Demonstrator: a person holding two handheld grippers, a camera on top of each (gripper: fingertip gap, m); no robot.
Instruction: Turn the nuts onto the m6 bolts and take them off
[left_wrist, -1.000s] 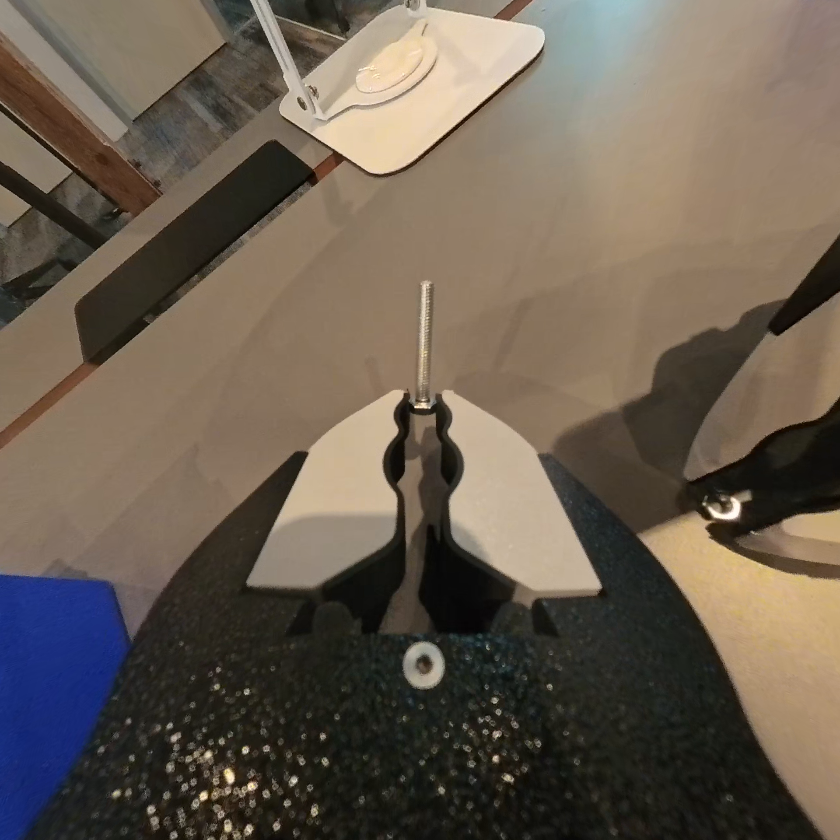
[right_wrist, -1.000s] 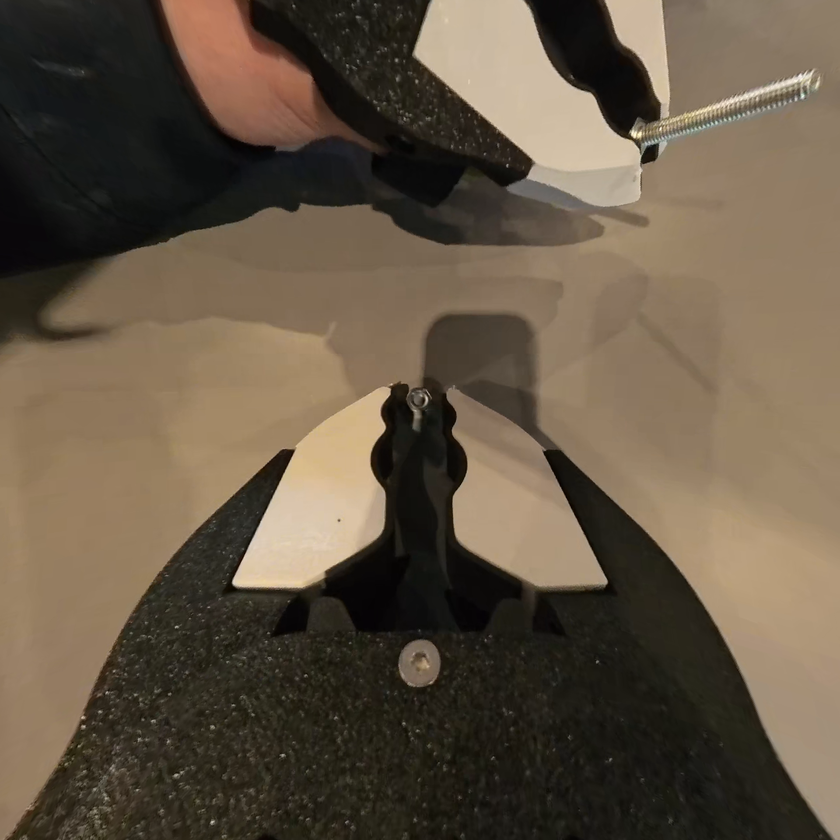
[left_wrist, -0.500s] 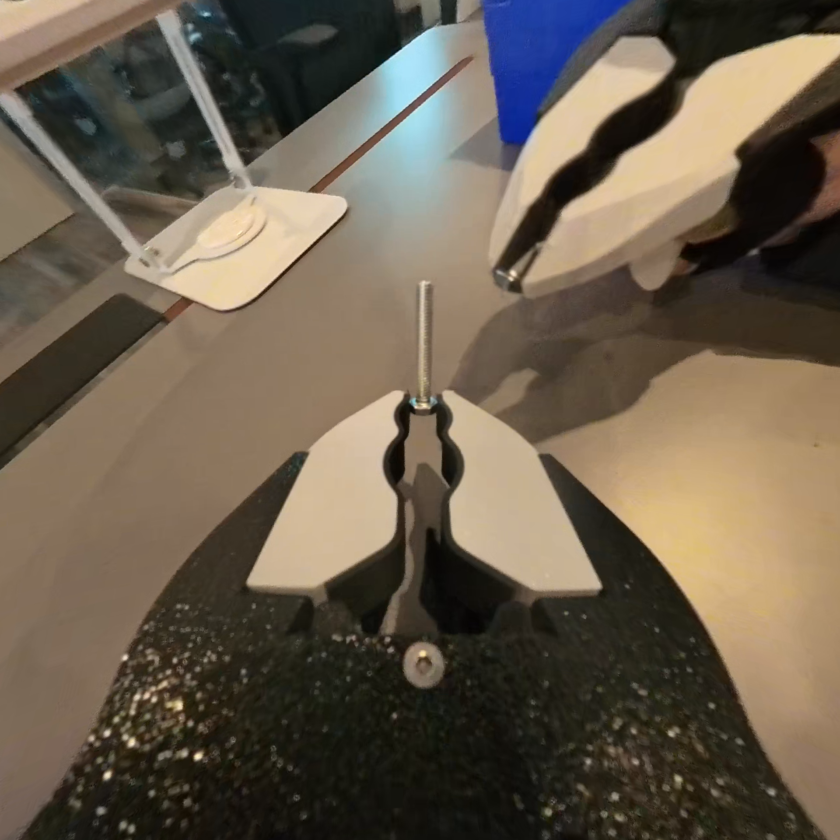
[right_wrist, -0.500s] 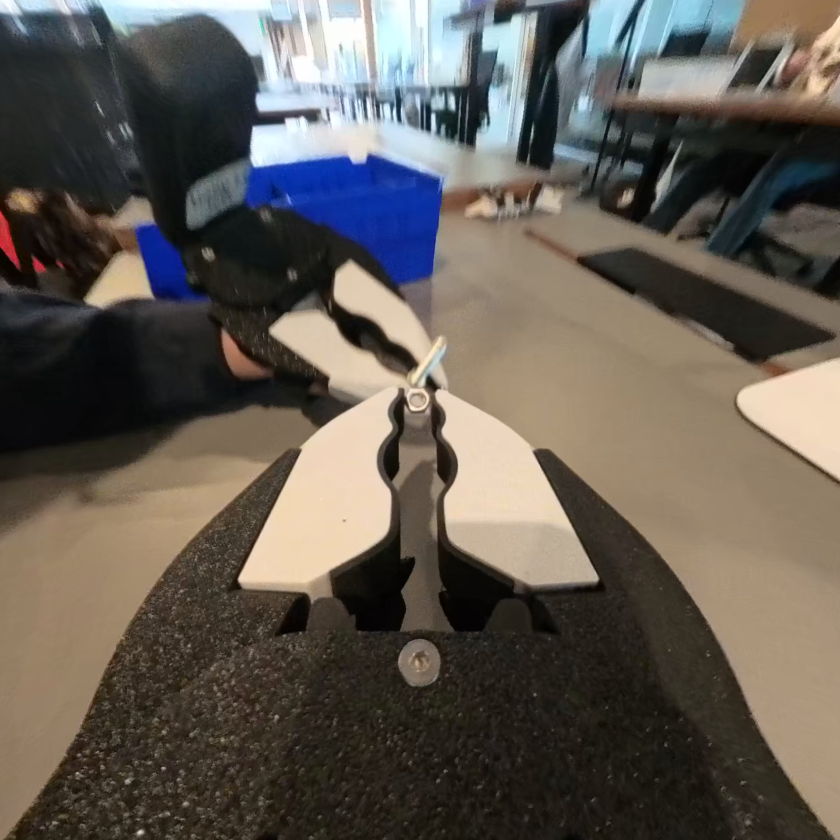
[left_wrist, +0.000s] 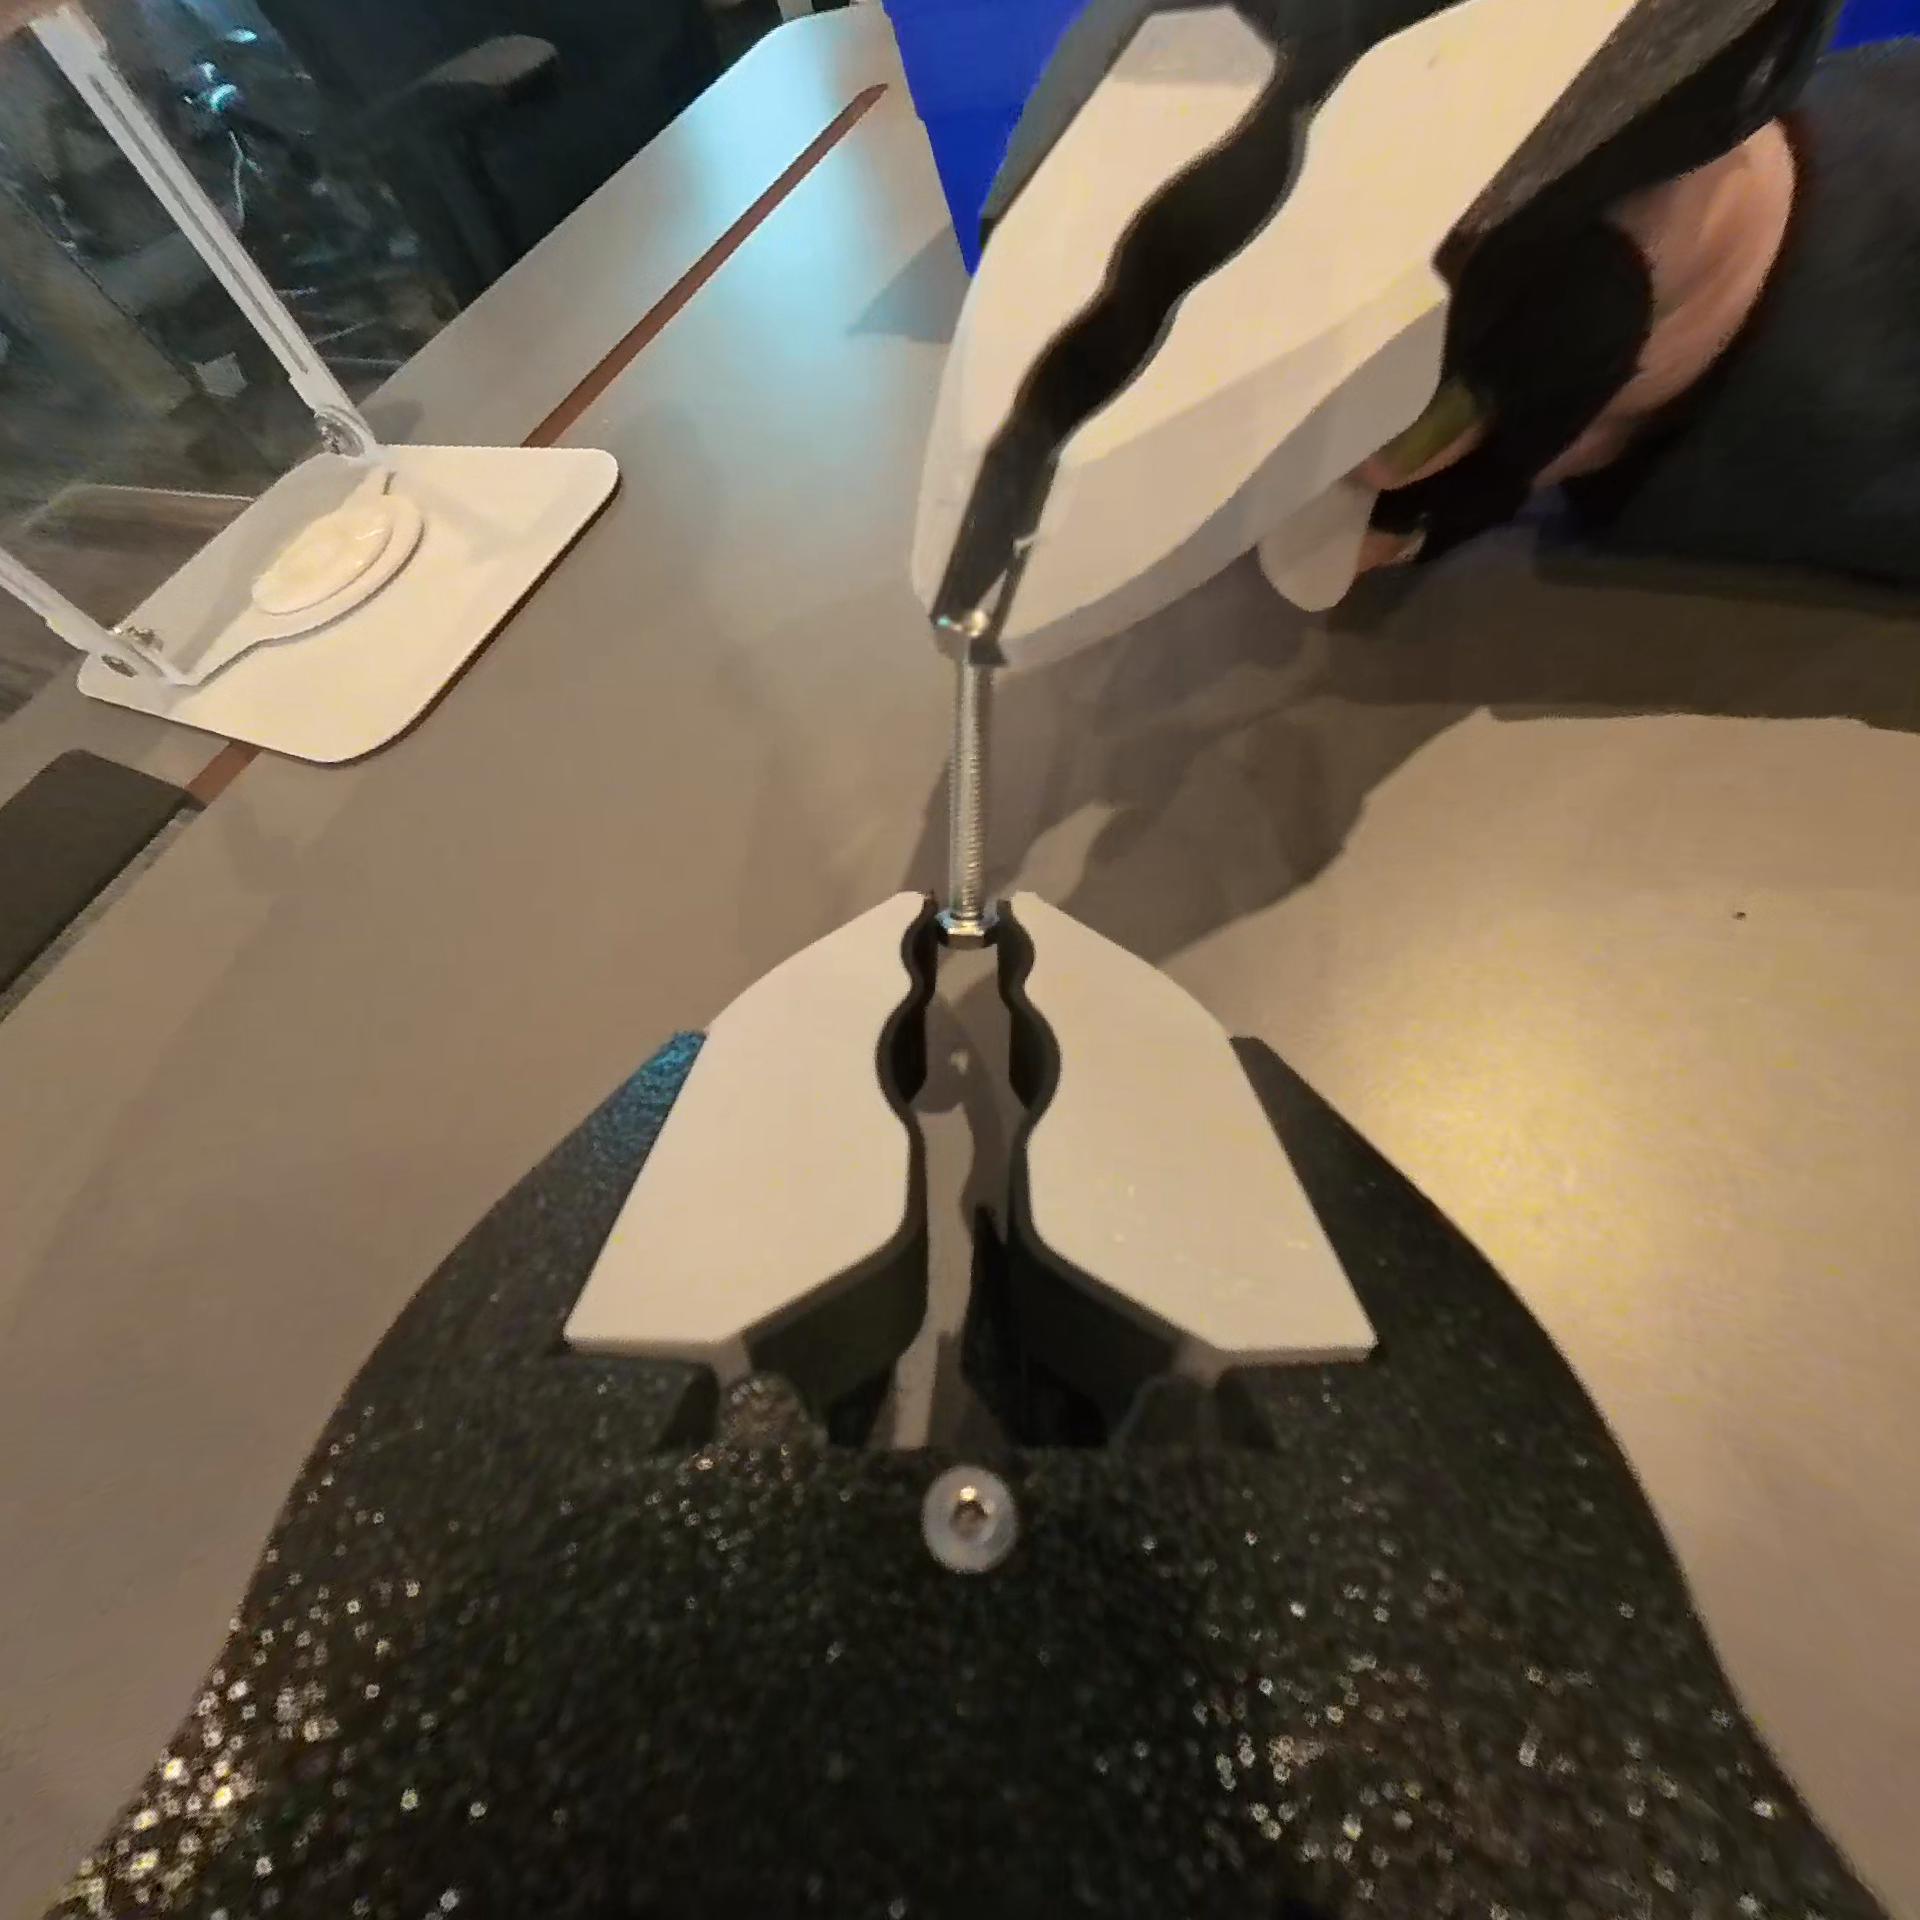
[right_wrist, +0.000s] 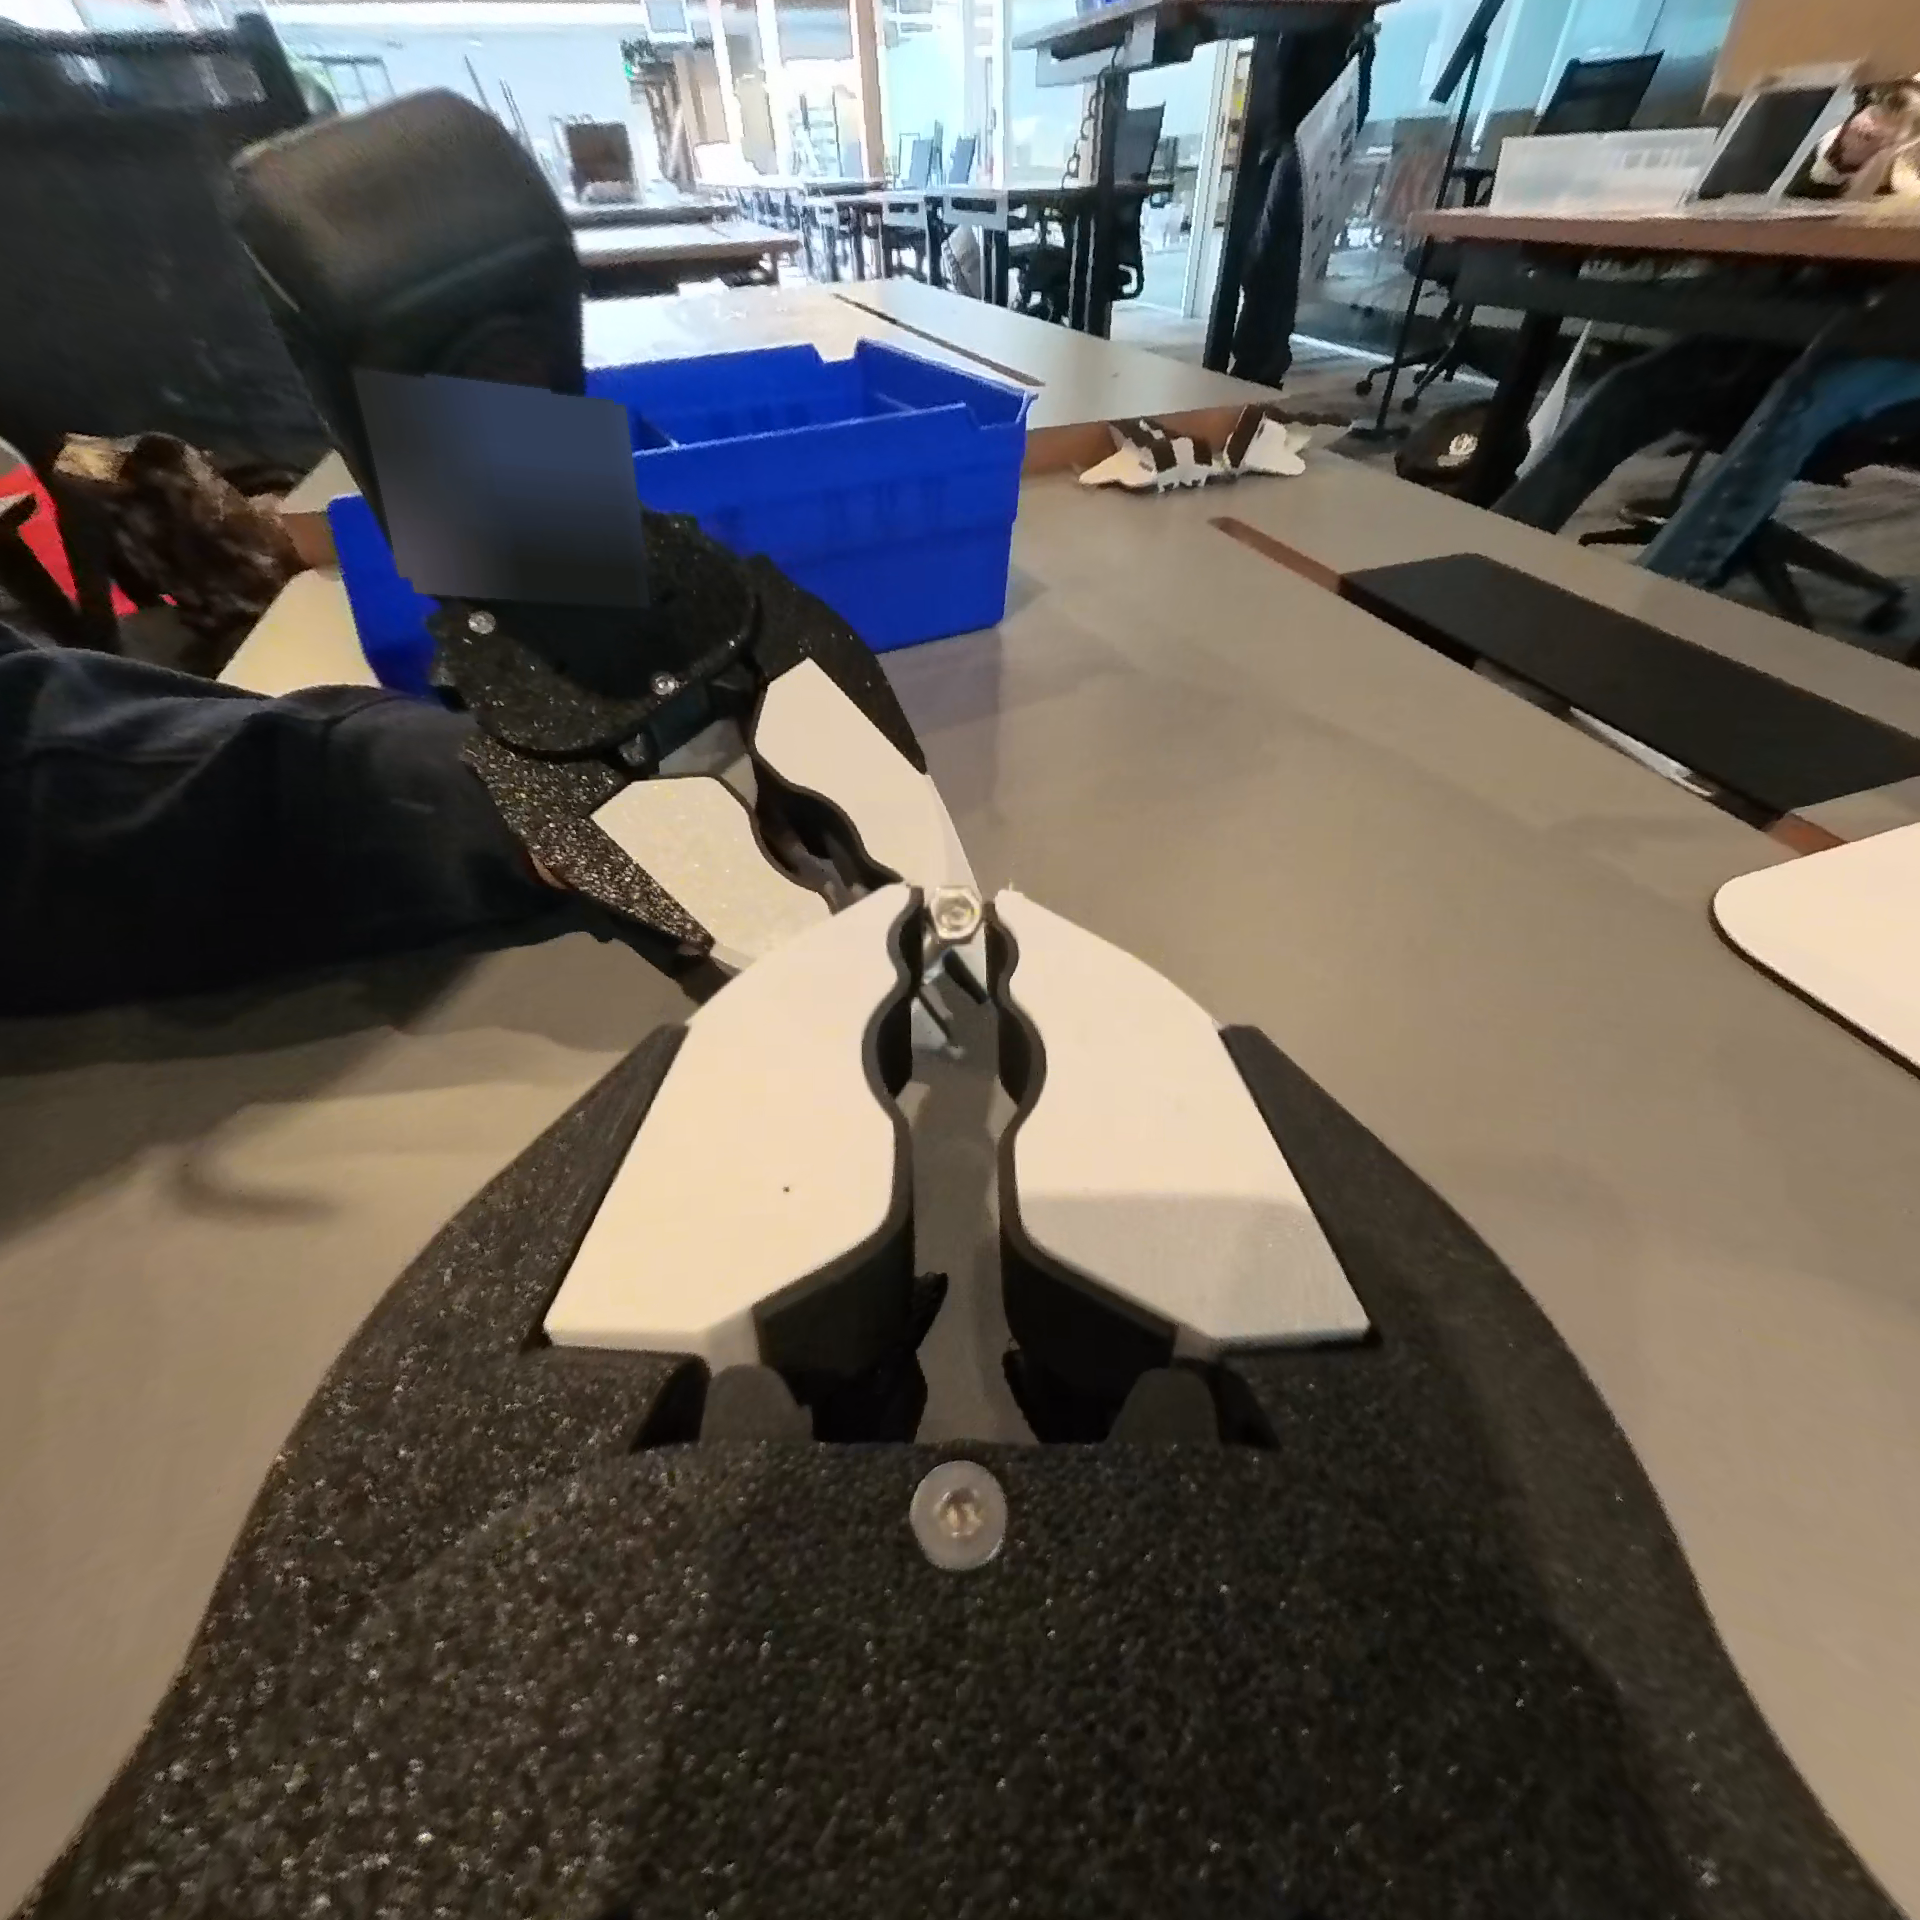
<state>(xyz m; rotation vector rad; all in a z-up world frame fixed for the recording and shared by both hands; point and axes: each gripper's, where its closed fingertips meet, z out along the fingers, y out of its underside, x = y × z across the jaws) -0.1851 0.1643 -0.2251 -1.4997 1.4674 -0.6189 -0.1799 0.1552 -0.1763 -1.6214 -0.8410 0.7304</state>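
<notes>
My left gripper (left_wrist: 966, 923) is shut on the head of a silver threaded bolt (left_wrist: 966, 790), which points forward above the grey table. My right gripper (right_wrist: 954, 912) is shut on a small silver hex nut (right_wrist: 954, 914). In the left wrist view the right gripper (left_wrist: 971, 629) comes in from the upper right and its nut (left_wrist: 961, 625) sits at the free tip of the bolt. In the right wrist view the left gripper (right_wrist: 883, 883) lies just behind my fingertips, and the bolt is mostly hidden behind my fingers.
A blue bin (right_wrist: 821, 488) stands on the table behind the left gripper. A white lamp base (left_wrist: 343, 613) rests at the far left; its corner also shows in the right wrist view (right_wrist: 1829, 925). A black mat (right_wrist: 1621, 665) lies on the right. Desks and chairs stand beyond. The tips of one gripper are about 5 cm away from the tips of the other. The white lamp base (left_wrist: 343, 613) sits 30 cm or so from the ends of my left fingers.
Both grippers have swung from pointing down at the table to facing each other. The right gripper has closed in, and its nut now meets the tip of the bolt.
</notes>
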